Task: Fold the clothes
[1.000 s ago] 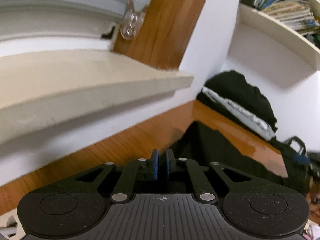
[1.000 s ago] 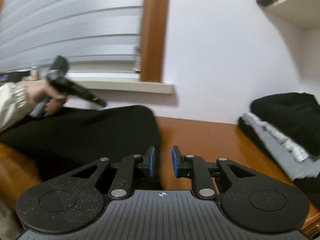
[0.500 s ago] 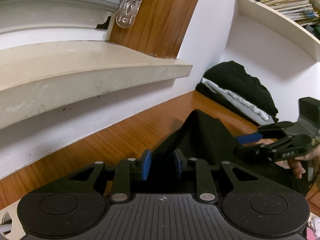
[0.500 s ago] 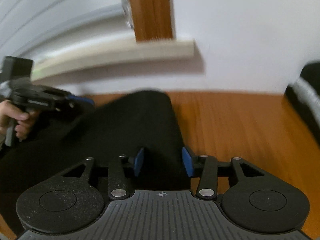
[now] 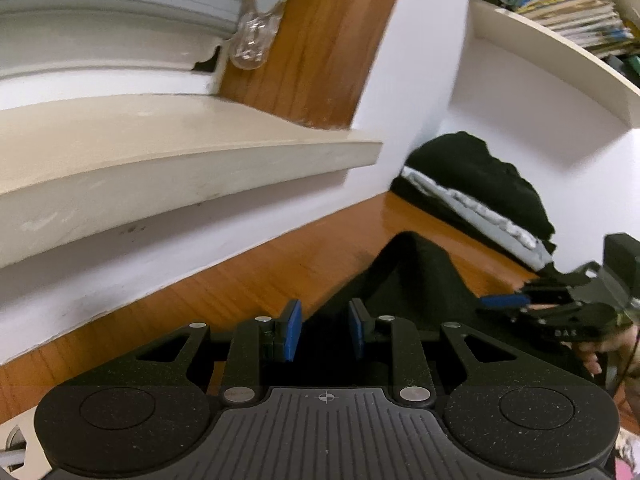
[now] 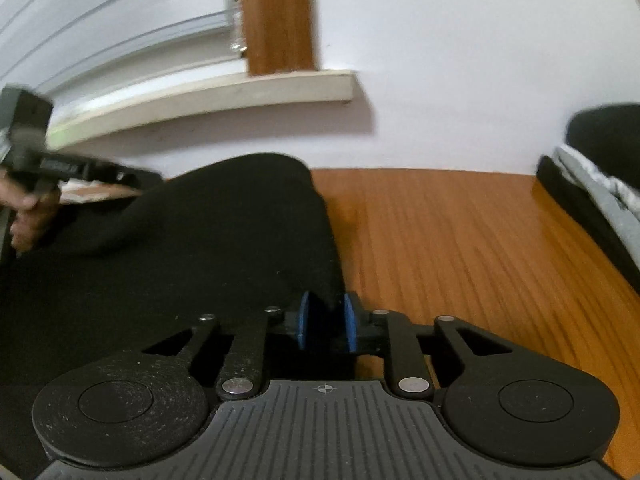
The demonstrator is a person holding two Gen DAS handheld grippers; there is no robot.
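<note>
While the black garment [image 6: 168, 248] lies spread on the wooden tabletop [image 6: 472, 240], your right gripper [image 6: 325, 322] has its jaws, just closing, narrow around its near edge, cloth between the pads. Your left gripper [image 5: 325, 330] has just opened its jaws slightly, with the garment's edge between them, unpinched.

A plain black cloth garment [image 6: 192, 248] lies on the orange-brown wooden tabletop [image 6: 460, 240], its grain in fine darker streaks. Both black plastic grippers carry bright blue pads [image 5: 294, 330]. At two o'clock a folded pile [image 5: 480, 184] stacks black over mottled grey-white over black. The windowsill [image 5: 160, 148] is cream, the wall [image 6: 440, 40] white, the window frame [image 6: 276, 16] reddish-brown wood.
</note>
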